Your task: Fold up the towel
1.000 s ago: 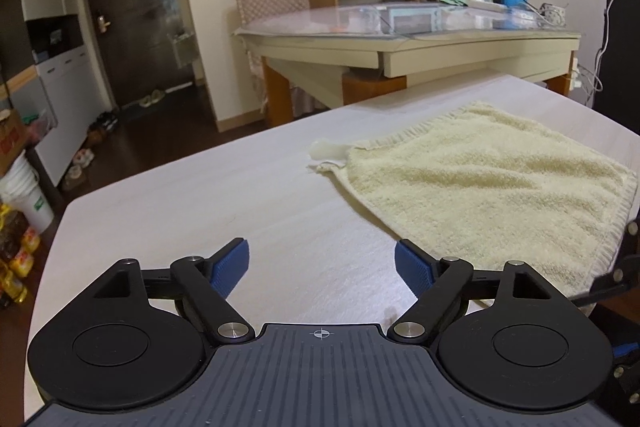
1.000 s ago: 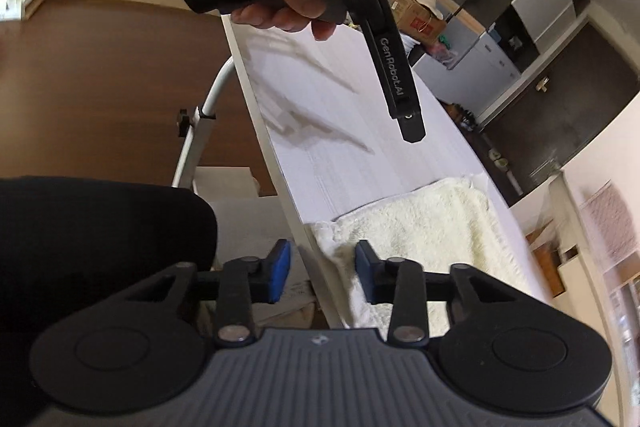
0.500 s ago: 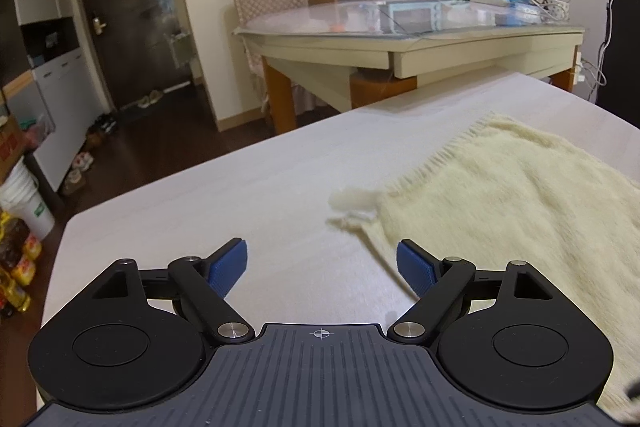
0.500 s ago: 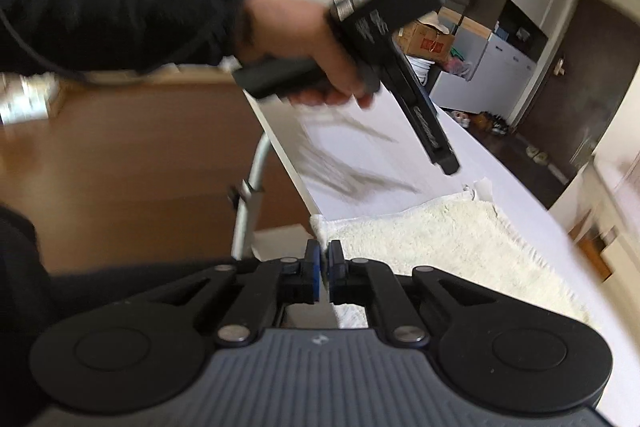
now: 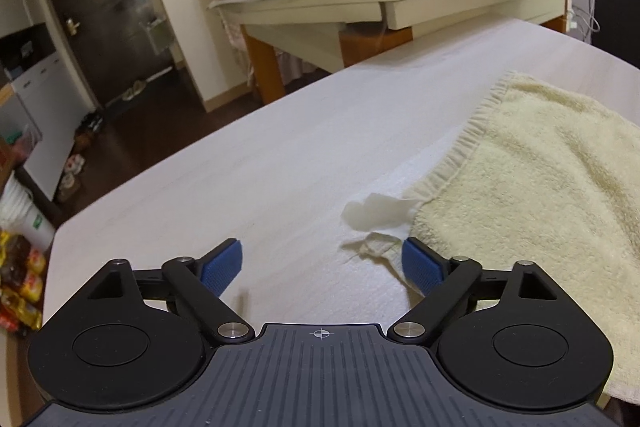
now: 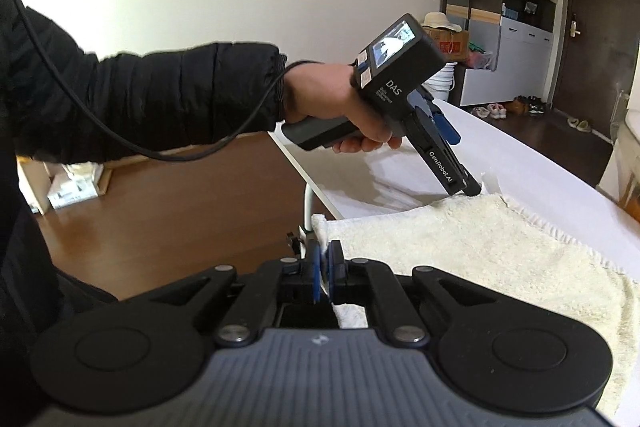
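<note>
The right gripper pinches the towel's near corner; the left gripper gapes wide, the towel's tag just ahead.

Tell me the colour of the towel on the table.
Pale cream-yellow, with a fringed edge; the towel shows best in the left wrist view.

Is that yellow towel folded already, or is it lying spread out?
Spread out. The towel lies in a single layer on the white table, its fringed edge and corner tag showing, with no part doubled over.
</note>
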A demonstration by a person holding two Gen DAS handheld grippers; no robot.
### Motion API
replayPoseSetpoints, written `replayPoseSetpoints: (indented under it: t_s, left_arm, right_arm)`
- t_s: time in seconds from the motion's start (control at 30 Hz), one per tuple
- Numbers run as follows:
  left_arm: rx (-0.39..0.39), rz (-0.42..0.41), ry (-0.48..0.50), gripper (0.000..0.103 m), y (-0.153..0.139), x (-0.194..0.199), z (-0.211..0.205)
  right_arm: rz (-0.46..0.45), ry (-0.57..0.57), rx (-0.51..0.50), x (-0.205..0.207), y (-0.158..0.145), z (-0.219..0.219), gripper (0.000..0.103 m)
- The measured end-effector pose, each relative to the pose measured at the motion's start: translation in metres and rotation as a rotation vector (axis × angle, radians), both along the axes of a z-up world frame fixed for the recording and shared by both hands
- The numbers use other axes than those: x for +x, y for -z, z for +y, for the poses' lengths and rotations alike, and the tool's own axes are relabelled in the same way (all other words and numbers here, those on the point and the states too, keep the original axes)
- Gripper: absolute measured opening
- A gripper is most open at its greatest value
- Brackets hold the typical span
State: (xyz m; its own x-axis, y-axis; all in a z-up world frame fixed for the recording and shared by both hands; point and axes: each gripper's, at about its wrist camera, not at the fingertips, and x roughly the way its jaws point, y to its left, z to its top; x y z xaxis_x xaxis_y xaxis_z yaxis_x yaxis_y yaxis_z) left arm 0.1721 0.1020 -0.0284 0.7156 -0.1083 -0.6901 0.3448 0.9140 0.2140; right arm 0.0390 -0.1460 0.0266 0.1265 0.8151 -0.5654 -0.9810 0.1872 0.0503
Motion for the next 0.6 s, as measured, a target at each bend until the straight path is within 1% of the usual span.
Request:
replayPoseSetpoints:
  t_s: [0.07, 0.1, 0.13, 0.23, 0.27, 0.33, 0.43, 0.6]
  left_arm:
    - [0.021, -0.003, -0.001, 0.092, -0.001, 0.0, -0.002]
    - [0.026, -0.01, -0.007, 0.092, -0.003, 0.0, -0.003]
    - [0.011, -0.029, -0.023, 0.091, -0.007, 0.0, -0.001]
    - [-0.09, -0.1, -0.094, 0.091, -0.027, 0.0, 0.011]
    - [-0.104, -0.127, -0.113, 0.091, -0.033, 0.0, 0.014]
    - [-0.097, -0.154, -0.122, 0.091, -0.04, 0.0, 0.015]
    - [-0.094, -0.173, -0.116, 0.092, -0.046, -0.002, 0.014]
    - [-0.079, -0.174, -0.089, 0.092, -0.04, -0.005, 0.004]
  right_arm:
    - [0.047, 0.024, 0.039, 0.0, -0.007, -0.015, 0.004]
    - [0.085, 0.047, 0.073, 0.006, -0.011, -0.027, 0.004]
    - [0.119, 0.074, 0.104, 0.016, -0.015, -0.037, 0.004]
    - [0.188, 0.154, 0.172, 0.052, -0.021, -0.06, 0.004]
    - [0.211, 0.183, 0.19, 0.066, -0.022, -0.067, 0.004]
    - [0.273, 0.263, 0.232, 0.105, -0.022, -0.084, 0.004]
    - [0.344, 0.347, 0.262, 0.151, -0.014, -0.104, 0.004]
    - [0.443, 0.46, 0.245, 0.214, 0.01, -0.126, 0.004]
